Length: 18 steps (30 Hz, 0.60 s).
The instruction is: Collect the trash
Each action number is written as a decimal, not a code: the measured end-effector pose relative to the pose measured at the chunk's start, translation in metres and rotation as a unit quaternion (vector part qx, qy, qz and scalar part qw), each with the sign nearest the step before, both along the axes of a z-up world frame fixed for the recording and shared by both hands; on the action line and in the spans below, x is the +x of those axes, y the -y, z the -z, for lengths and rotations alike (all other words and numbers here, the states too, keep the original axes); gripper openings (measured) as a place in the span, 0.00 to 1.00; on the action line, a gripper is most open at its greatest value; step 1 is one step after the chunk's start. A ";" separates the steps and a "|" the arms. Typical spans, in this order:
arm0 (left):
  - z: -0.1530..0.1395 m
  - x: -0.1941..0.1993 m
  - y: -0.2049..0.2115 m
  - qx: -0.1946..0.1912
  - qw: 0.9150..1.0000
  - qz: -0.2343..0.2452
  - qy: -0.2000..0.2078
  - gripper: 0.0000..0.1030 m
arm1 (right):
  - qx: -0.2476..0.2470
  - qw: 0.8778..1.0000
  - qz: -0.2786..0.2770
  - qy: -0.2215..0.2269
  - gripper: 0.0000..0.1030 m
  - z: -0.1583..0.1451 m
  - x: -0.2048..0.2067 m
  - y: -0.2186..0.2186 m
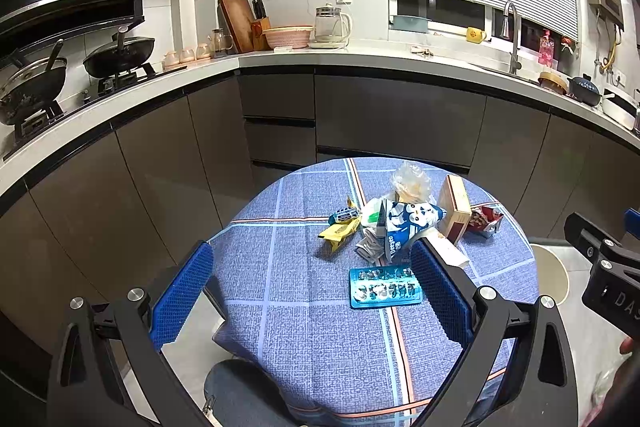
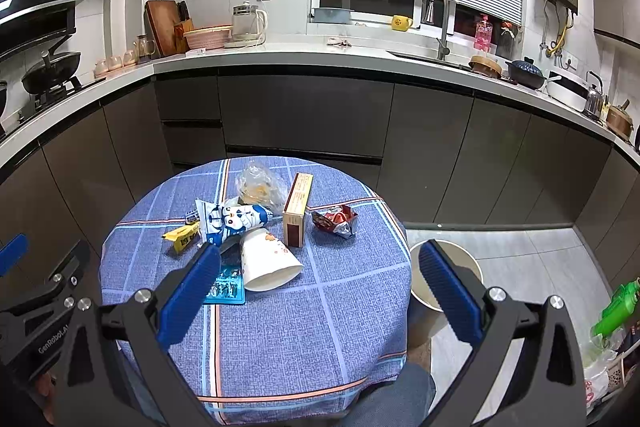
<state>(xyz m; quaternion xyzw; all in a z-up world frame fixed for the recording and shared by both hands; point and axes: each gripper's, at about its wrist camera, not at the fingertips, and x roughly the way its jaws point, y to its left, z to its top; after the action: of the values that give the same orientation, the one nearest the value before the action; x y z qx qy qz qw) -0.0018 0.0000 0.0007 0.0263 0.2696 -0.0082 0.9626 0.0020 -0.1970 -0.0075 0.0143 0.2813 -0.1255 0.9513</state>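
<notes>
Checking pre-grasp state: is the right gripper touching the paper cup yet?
Apart. In the right wrist view the right gripper is open, held above the table; tablecloth shows between its left finger pad and the paper cup, which lies on its side.

A white L-shaped kitchen counter [image 1: 360, 57] runs along the far wall above dark cabinets [image 1: 392, 115]. On its left sit two black woks [image 1: 120, 55] on a gas hob; farther right stand a wooden chopping board [image 1: 234, 21], a pink basket [image 1: 288, 37], a glass kettle [image 1: 330, 25], a yellow mug [image 1: 475, 35] and a tap [image 1: 512, 39]
</notes>
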 end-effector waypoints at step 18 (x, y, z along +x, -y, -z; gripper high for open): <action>-0.005 -0.002 0.002 -0.001 1.000 0.003 -0.001 0.92 | 0.001 1.000 0.001 0.001 0.97 0.001 0.003 0.001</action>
<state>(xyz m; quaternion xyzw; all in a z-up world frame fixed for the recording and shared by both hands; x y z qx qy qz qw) -0.0033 -0.0022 0.0062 0.0259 0.2703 -0.0113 0.9624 0.0048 -0.1977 -0.0086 0.0156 0.2801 -0.1260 0.9515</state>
